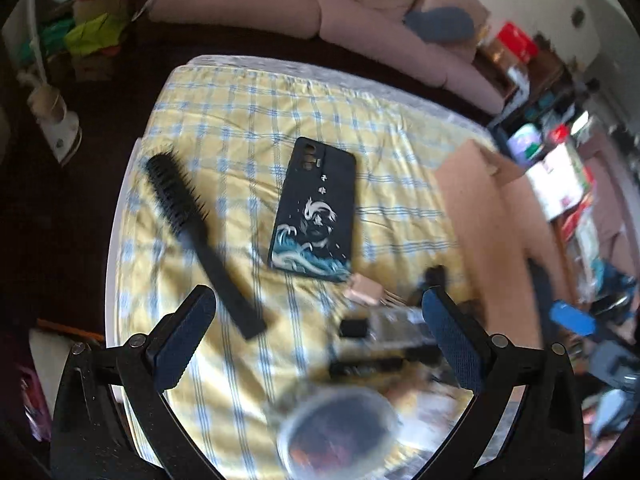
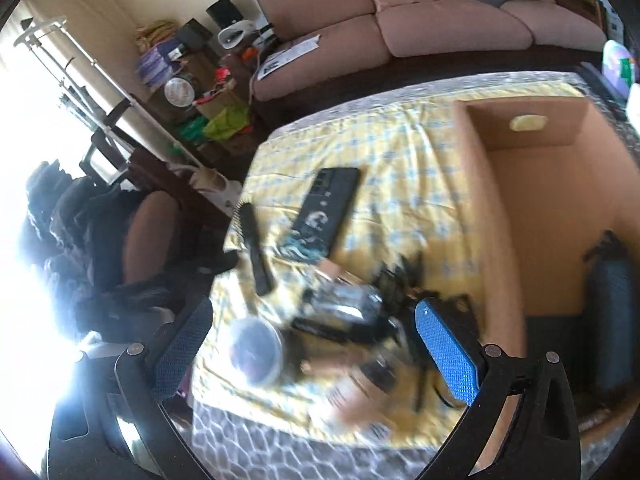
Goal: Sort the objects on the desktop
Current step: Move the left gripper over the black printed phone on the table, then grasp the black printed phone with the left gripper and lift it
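Note:
A black hairbrush (image 1: 192, 224) and a dark phone case with a wave print (image 1: 316, 212) lie on the yellow checked tablecloth (image 1: 240, 120). A blurred heap of small dark items (image 1: 380, 340) and a round clear container (image 1: 340, 432) lie nearer. My left gripper (image 1: 320, 340) is open and empty above the heap. My right gripper (image 2: 312, 344) is open and empty above the same heap (image 2: 352, 312). The brush (image 2: 256, 248), the phone case (image 2: 324, 212) and the round container (image 2: 256, 352) show there too. A cardboard box (image 2: 540, 208) stands to the right with a dark case (image 2: 612, 320) inside.
A pink sofa (image 1: 320, 8) runs behind the table. Cluttered shelves (image 1: 560, 152) stand at the right. Bags and boxes (image 2: 192, 92) sit on the floor at the left. The cardboard box wall (image 1: 492, 240) rises right of the heap.

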